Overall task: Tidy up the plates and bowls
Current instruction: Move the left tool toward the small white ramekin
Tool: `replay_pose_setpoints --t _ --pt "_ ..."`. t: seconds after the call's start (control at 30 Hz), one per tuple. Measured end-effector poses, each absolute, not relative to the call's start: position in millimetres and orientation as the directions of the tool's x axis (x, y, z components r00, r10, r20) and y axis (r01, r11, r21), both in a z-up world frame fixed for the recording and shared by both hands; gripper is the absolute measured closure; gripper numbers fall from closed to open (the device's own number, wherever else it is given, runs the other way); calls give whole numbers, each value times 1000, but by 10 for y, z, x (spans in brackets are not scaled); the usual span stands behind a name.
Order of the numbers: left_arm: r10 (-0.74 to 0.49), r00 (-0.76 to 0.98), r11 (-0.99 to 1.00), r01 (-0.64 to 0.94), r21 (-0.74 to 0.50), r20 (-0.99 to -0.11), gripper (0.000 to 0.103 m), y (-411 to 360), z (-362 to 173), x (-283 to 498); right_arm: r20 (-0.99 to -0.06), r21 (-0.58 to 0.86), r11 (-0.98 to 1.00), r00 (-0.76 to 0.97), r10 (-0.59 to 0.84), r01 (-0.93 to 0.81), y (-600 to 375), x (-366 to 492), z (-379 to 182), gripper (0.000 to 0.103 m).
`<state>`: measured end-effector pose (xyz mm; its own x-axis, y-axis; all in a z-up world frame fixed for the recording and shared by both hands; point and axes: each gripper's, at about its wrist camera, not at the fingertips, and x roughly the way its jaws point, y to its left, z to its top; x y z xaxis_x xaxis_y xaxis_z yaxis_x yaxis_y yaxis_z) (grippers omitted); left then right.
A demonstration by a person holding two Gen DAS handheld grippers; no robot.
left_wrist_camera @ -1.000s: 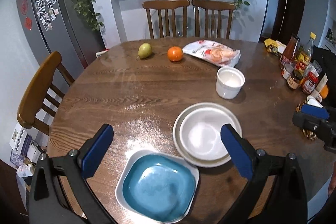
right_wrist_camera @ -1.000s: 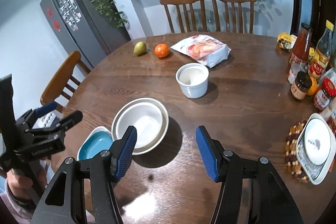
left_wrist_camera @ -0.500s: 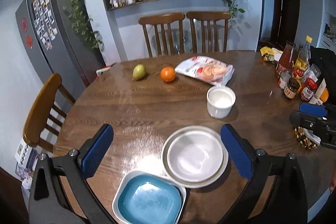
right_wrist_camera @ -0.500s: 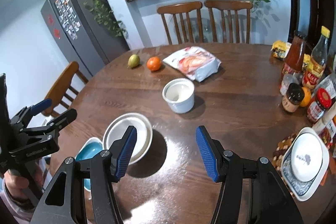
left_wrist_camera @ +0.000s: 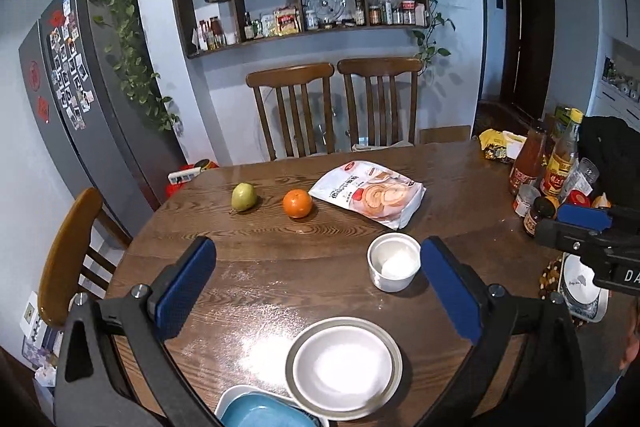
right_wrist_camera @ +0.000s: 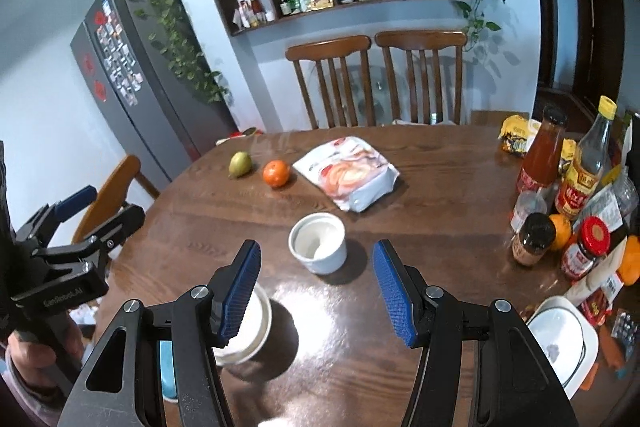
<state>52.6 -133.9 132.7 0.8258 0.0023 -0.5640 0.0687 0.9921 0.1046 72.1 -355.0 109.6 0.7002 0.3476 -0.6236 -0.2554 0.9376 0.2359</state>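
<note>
Both claws are hanging spread and empty above the near edge of the worktop [left_wrist_camera: 340,227]. Just below and between the fingers of the left claw [left_wrist_camera: 316,291], a white bowl [left_wrist_camera: 342,367] is sitting nested in a grey plate [left_wrist_camera: 394,355], and a blue plate [left_wrist_camera: 256,413] is lying at that claw's near left, its rim touching or slipping under the grey one; I cannot tell which. Ahead of the right claw [right_wrist_camera: 316,291], centred between its open fingers, a white cup [right_wrist_camera: 318,247] is standing upright and apart from everything else, so it looks like the next piece to gather. Doing that well is, I judge, a matter of bringing the right claw straight forward and down, closing on the cup's wall rather than its rim, and lifting clear before swinging left toward the stack. To the right claw's near right, a white dish [right_wrist_camera: 560,343] is resting at the worktop's edge, just beside crowded jars [right_wrist_camera: 534,239] and bottles [right_wrist_camera: 542,151], so that side is offering little swing room. Between cup and stack the wood is lying open. Farther ahead a snack bag [right_wrist_camera: 348,175], an orange [right_wrist_camera: 276,173] and a pear [right_wrist_camera: 240,164] are sitting well apart from the dishes, and chairs [right_wrist_camera: 376,79] are standing behind the far edge.
</note>
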Motion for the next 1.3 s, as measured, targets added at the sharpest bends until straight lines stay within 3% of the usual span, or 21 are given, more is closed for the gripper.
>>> replay_pose_setpoints --t 0.47,1.13,1.3 --pt "17 727 991 76 106 -687 1 -1492 668 1139 -729 269 944 600 329 -191 -3592 1309 492 44" --pt "37 591 981 134 143 -806 2 -1731 -156 1811 -752 445 889 494 437 -110 -3497 1954 -381 43" --pt "31 572 977 157 147 -820 7 -1812 -237 1903 -745 475 875 486 458 -96 -3464 2043 -474 43"
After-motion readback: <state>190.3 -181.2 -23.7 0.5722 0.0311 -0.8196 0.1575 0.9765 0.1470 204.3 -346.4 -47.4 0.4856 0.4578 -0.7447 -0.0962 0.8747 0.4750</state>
